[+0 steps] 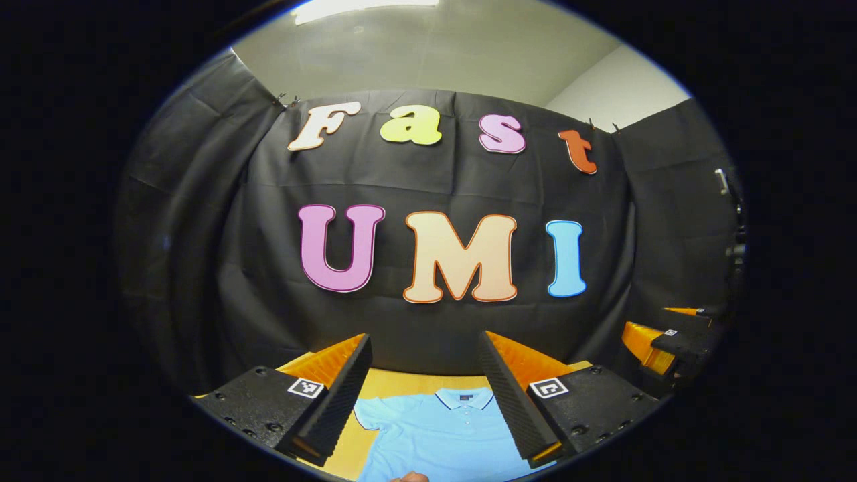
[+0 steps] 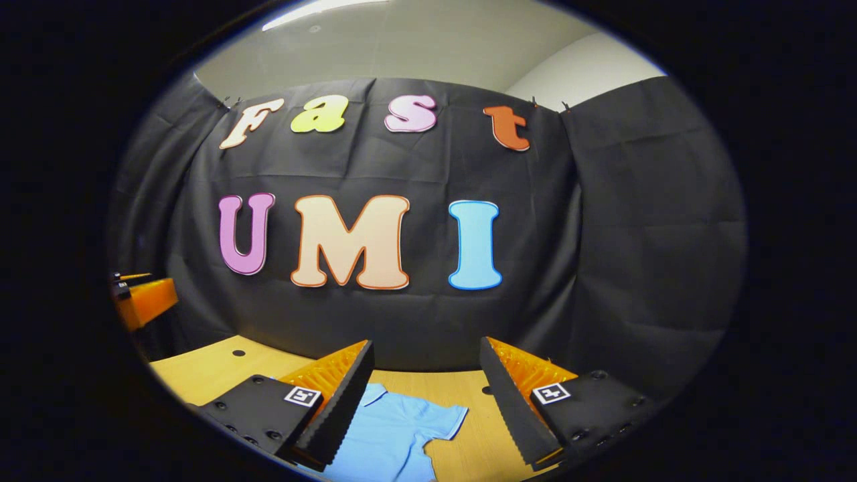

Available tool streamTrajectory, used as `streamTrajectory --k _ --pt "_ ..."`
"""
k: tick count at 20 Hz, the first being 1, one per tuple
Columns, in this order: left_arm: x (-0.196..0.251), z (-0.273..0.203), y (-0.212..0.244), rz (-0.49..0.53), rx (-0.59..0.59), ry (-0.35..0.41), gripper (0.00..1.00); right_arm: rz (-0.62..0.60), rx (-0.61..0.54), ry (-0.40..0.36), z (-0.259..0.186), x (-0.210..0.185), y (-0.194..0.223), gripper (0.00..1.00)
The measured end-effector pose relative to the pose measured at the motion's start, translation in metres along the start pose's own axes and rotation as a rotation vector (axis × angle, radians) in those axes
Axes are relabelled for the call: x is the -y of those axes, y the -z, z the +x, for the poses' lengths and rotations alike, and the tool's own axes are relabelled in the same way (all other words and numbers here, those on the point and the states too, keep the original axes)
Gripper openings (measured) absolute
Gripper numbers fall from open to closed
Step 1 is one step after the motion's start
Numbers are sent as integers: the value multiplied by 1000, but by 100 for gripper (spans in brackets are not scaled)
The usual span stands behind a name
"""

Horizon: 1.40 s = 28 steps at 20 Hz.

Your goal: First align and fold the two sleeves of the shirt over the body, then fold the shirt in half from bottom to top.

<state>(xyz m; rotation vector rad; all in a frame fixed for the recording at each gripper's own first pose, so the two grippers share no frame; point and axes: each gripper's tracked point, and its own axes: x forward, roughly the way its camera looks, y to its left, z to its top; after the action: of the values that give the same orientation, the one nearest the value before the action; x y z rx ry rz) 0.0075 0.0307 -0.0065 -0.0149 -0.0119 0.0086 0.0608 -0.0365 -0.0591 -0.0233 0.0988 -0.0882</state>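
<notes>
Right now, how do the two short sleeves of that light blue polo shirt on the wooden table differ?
In the left gripper view, one sleeve is partly hidden behind the left gripper, near the table's bare wood. In the right gripper view, the other sleeve shows fully between the right gripper's open fingers. Both lie flat, spread outward from the light blue polo shirt, not yet folded.

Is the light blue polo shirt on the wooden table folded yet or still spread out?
Spread out: the light blue polo shirt lies flat on the wooden table, its short sleeve out sideways.

A wooden table lies below the tongs; black cloth hangs ahead of them, ceiling above.
</notes>
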Motion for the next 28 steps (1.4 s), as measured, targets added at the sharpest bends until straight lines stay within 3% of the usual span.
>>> streamTrajectory --k 9,16,28 --pt "-45 25 12 34 -34 -29 95 -84 -160 89 89 10 106 98" --pt "-77 44 28 67 -75 -74 95 -78 -292 147 136 29 189 99" --pt "-95 73 63 75 -166 -103 95 -90 -584 230 168 67 331 100"
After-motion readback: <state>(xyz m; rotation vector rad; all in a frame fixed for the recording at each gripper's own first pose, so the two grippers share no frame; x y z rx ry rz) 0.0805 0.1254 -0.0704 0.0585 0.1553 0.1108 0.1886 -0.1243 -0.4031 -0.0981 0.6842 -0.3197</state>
